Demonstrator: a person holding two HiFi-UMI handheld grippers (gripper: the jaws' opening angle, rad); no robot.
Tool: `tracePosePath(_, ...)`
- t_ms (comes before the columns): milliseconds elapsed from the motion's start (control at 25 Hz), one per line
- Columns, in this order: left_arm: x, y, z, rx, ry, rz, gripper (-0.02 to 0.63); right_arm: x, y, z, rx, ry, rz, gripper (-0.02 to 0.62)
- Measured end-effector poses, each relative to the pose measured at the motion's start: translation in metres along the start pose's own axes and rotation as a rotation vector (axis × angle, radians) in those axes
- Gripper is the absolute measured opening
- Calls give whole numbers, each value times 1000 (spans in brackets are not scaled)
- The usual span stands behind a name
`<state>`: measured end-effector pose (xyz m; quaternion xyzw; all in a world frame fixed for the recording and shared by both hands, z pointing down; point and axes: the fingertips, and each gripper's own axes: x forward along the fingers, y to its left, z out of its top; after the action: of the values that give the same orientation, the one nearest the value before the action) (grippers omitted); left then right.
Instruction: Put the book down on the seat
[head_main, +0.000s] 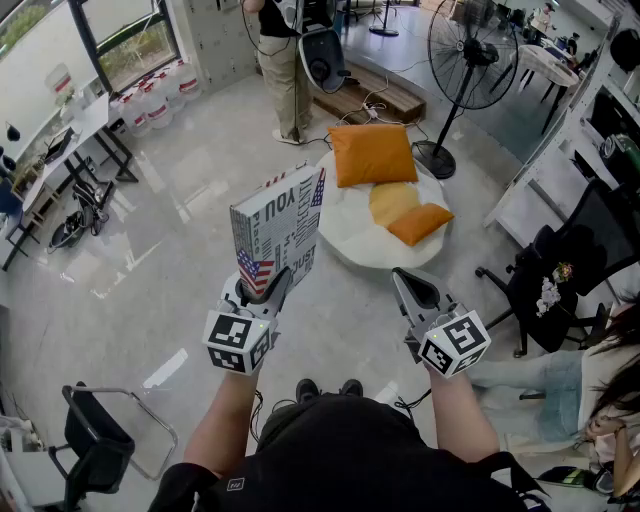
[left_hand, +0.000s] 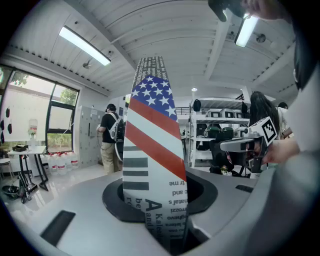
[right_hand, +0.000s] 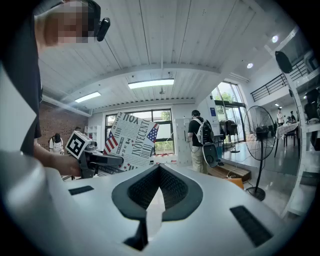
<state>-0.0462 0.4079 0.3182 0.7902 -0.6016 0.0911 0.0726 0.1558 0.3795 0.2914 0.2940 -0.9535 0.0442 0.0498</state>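
Note:
The book (head_main: 280, 235), its white cover printed with newspaper text and US flags, stands upright in the air with my left gripper (head_main: 262, 290) shut on its lower edge. In the left gripper view its spine (left_hand: 152, 150) rises from between the jaws. The seat (head_main: 352, 235) is a low round white one just beyond the book, bearing a big orange cushion (head_main: 372, 153) and two smaller ones. My right gripper (head_main: 410, 285) is shut and holds nothing, to the right of the book and short of the seat. From the right gripper view I see the book (right_hand: 131, 140) off to the left.
A standing fan (head_main: 470, 50) is behind the seat at the right. A person (head_main: 285, 70) stands at the far side of the floor. A black office chair (head_main: 560, 270) and a seated person (head_main: 600, 400) are at the right. A folding chair (head_main: 100, 440) is at the lower left.

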Motion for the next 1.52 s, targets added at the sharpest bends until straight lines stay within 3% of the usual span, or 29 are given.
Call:
tracePosePath(400,7,6,-16,-13,25,-26,157,6,2,-10,19,30,-18,14)
tracePosePath(640,-16,45,-24,-24,35,-51,158,35,35,-4,52,38,-18,14)
tracePosePath(1160,-25,49,-27,-13,21,-15,156,33,34,-26,102,50,3,15)
tracePosePath(1520,-2,71,-48,-63,58,-2,156,55,12,-53,159,94,3,15)
